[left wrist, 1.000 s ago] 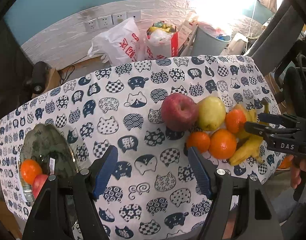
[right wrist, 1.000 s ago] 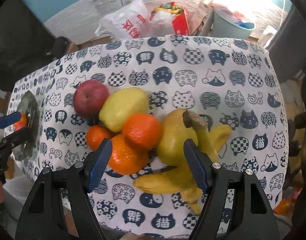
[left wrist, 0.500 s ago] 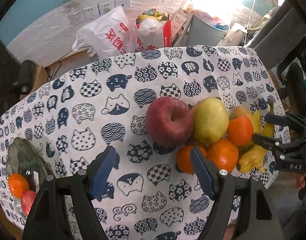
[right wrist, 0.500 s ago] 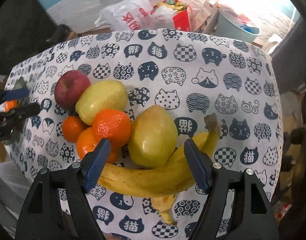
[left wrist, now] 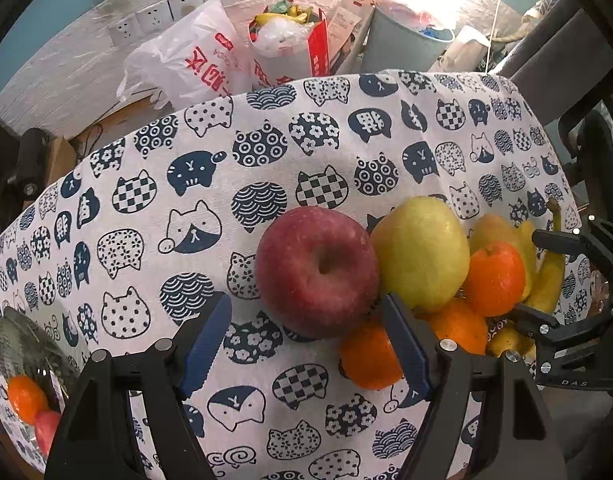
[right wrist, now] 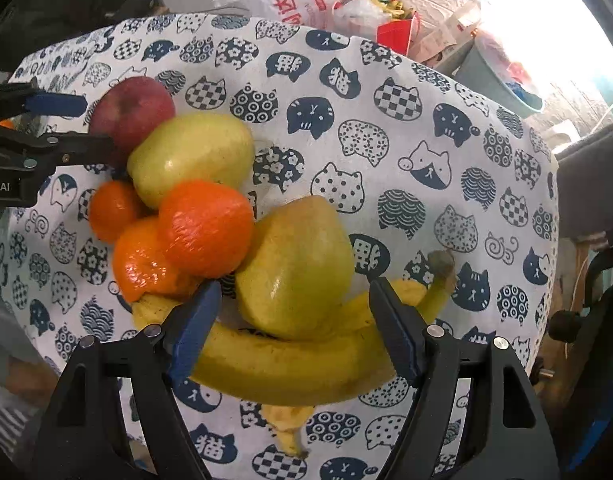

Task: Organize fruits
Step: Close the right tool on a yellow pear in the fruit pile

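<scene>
Left gripper (left wrist: 306, 344): jaws spread wide, holding nothing, just short of the red apple (left wrist: 316, 270). Right gripper (right wrist: 292, 326): jaws likewise apart and empty, straddling a yellow pear (right wrist: 294, 268) and the banana (right wrist: 298, 364) beneath it. Fruits lay clustered, touching, on the cat-print tablecloth (left wrist: 186, 220): apple, second pear (left wrist: 422, 256), three oranges (right wrist: 206, 228). A glass plate (left wrist: 30, 336) at the cloth's left edge carried an orange and a red fruit.
</scene>
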Motion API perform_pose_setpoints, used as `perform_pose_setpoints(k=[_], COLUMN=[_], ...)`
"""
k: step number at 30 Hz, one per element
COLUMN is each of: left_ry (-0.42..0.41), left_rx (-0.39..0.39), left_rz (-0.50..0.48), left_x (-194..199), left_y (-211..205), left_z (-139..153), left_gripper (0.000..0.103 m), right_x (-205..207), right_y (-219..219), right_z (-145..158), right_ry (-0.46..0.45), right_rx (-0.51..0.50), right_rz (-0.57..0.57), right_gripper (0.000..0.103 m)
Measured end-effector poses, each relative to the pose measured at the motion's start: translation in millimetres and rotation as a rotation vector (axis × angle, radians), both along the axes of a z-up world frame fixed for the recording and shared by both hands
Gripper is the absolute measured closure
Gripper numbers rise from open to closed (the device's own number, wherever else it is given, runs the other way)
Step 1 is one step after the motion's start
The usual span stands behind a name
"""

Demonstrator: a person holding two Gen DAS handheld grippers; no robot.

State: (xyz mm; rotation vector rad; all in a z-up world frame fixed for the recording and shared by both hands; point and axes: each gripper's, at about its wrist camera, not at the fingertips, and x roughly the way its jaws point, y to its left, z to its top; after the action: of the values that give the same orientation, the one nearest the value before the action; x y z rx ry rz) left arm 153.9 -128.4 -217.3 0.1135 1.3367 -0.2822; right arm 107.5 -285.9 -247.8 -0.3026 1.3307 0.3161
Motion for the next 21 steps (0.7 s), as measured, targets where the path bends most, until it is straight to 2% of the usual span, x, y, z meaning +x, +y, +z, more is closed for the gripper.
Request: perform_pose_setpoints(k=[10, 12, 16, 21], left_ry=[0.016, 0.01, 0.003, 0.021], left_rx=[0.009, 0.01, 0.012, 0.017], left_rz=[-0.04, -0.051, -0.062, -0.086], left_x=[8.8, 10.2, 12.6, 13.1], left_y=[-9.9, -11.8, -13.6, -17.4], left_z=[-17.8, -19.1, -22.1, -32.3], left_gripper=[0.022, 0.022, 0.022, 0.029], right_x=[14.4, 14.8, 15.6, 13.4], right_y=[0.4, -0.2, -2.9, -5.9], right_z=[-20.9, -22.4, -20.5, -16.6], right_ry=[0.023, 0.03, 0.025, 0.0], right_rx=[-0.016, 0.004, 0.018, 0.027], right_rz=[-0.005, -0.004, -0.019, -0.046], right_gripper=[0.029, 0.033, 0.033, 0.034])
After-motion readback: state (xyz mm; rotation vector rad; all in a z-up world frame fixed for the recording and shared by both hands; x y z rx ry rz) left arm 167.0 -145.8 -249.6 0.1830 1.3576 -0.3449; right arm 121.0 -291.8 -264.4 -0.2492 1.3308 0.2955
